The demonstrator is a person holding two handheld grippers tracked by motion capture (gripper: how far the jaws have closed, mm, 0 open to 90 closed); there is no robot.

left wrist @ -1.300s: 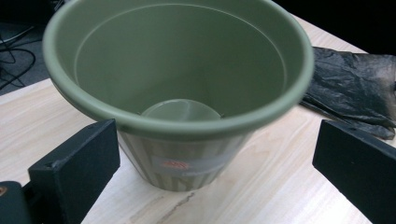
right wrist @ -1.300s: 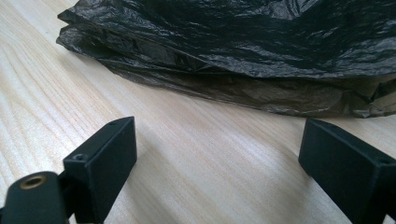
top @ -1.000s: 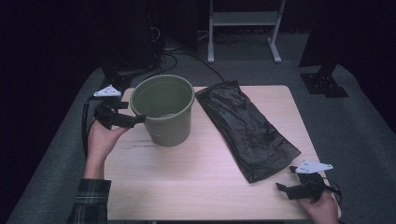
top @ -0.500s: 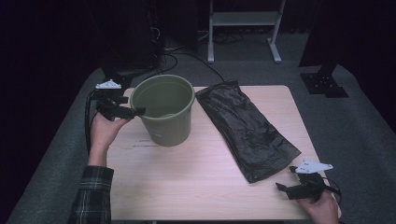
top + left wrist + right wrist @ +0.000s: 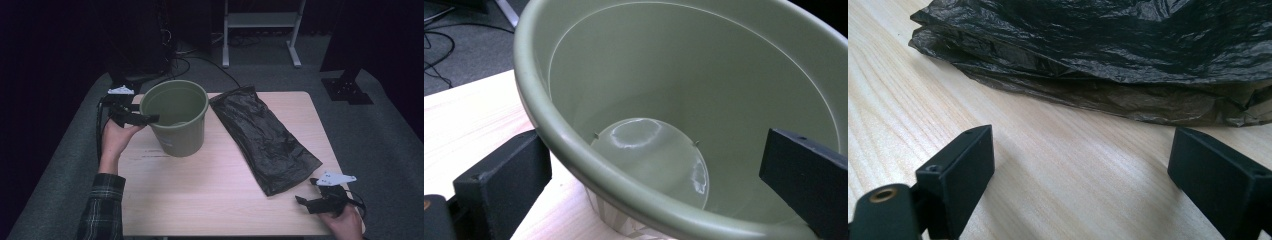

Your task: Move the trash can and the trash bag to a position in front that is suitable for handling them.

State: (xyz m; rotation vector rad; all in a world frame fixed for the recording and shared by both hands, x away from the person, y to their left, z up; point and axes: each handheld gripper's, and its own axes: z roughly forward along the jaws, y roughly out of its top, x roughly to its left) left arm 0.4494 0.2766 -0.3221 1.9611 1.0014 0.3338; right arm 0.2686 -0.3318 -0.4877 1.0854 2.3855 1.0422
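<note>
At left we see the left gripper [image 5: 150,119] straddling the rim of the green bucket [image 5: 176,120], one jaw outside the wall, one inside, both wide and not pressing; beyond it lies the black bag [image 5: 262,137]; at right our right gripper [image 5: 306,202] rests open and empty, the bag's edge just ahead of its jaws.

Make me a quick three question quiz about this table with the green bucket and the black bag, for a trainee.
1. True or false: the left gripper has its jaws astride the rim of the green bucket.
2. What lies nearest the right gripper? A) black plastic bag B) bucket C) a cup
3. What does the bucket hold?

Key:
1. True: one jaw is outside the wall, one inside, not pressing.
2. A, the black plastic bag; the open jaws face its edge.
3. Nothing; its bottom is bare.
</note>
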